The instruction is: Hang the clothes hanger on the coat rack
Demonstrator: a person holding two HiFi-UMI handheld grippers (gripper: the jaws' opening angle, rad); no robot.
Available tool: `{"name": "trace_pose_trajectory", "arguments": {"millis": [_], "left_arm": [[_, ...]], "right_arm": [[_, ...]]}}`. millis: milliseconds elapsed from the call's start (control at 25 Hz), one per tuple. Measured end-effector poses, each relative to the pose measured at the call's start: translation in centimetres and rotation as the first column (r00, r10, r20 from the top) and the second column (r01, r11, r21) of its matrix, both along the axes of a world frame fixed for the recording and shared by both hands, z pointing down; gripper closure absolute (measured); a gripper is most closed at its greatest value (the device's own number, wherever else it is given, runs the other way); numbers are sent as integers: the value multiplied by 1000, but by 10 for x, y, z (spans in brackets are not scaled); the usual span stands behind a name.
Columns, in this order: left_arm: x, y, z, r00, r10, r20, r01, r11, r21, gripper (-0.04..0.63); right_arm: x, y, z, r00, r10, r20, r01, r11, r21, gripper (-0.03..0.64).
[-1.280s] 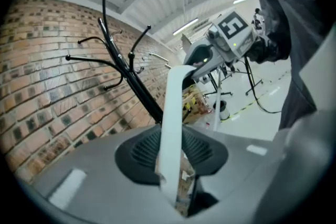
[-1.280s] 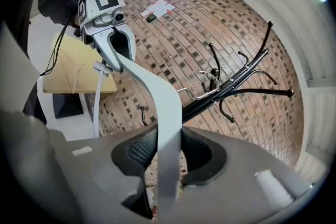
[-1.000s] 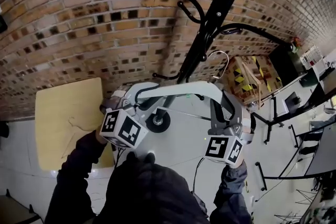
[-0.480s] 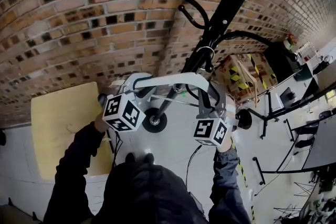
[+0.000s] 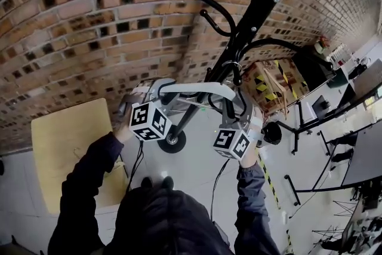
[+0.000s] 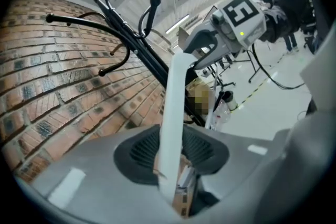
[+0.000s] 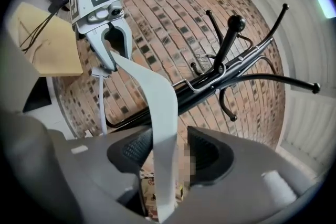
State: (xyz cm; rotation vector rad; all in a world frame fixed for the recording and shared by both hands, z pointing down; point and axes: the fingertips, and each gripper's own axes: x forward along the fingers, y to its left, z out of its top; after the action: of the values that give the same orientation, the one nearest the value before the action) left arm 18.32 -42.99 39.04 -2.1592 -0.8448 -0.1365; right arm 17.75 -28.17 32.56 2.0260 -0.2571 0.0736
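Hanger (image 5: 197, 91) hanging on rack (image 5: 261, 9)
Just opening, left claw (image 6: 173, 155) and right claw (image 7: 165, 153) are releasing it; hanging is looking done, only withdrawal remaining.

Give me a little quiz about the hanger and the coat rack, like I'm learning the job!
1. True or false: the hanger is red.
2. What does the hanger hook onto? A the coat rack, B a chair, C a door handle.
3. Fill in: between the jaws of the left tongs and of the right tongs stands one ___ of the hanger.

Key: 1 false, it is white. 2 A. 3 arm; both tongs' jaws have just been opening.
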Motion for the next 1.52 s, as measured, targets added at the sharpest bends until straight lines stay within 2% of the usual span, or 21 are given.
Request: {"name": "trace_pose_trajectory", "arguments": {"millis": [120,240,480,640,720,760,840,880,920,1000,1080,1360,1440,1520], "left_arm": [[2,-1,-3,999,-13,-41,13,1000,14,441],[0,-3,-10,995,-28,-99,31,999,25,394],[-5,-10,-8,996,-29,-84,26,999,-40,396],[-30,-22,-15,996,-39,-76,30,993,-112,396],[-59,-25,-18,999,-38,-24,32,975,-221,397],[-75,-24,-16,999,-30,22,35,955,-294,399],[-104,-20,-4,991,6,131,50,906,-421,415],[-116,-17,7,982,25,186,64,887,-457,422],[-126,-13,22,971,39,236,79,878,-472,430],[-144,-4,49,948,67,310,89,882,-463,431],[-158,6,63,933,101,346,70,892,-448,432],[-172,11,63,935,119,334,50,888,-457,442],[-175,9,62,936,116,333,53,888,-457,445],[-178,7,62,936,111,333,58,888,-457,447]], "right_arm": [[-7,1,-5,1000,11,-13,-11,1000,9,385],[-20,3,-7,1000,8,-26,-7,1000,23,382],[-42,5,7,1000,20,-21,-19,999,42,364],[-85,4,14,999,46,-14,-44,987,152,364],[-112,2,20,999,33,10,-34,967,254,364],[-126,0,24,1000,17,21,-23,948,319,364],[-149,-1,33,999,-5,52,-20,887,461,365],[-158,0,38,997,-10,74,-30,853,521,365],[-164,1,45,995,-10,98,-47,827,560,365],[-173,6,59,989,5,148,-92,804,587,365],[-177,11,67,984,21,178,-128,780,612,365],[-186,19,60,977,15,215,-168,674,719,370],[-188,16,59,975,5,222,-167,676,718,378],[-191,12,60,975,-7,224,-156,698,699,379]]}}
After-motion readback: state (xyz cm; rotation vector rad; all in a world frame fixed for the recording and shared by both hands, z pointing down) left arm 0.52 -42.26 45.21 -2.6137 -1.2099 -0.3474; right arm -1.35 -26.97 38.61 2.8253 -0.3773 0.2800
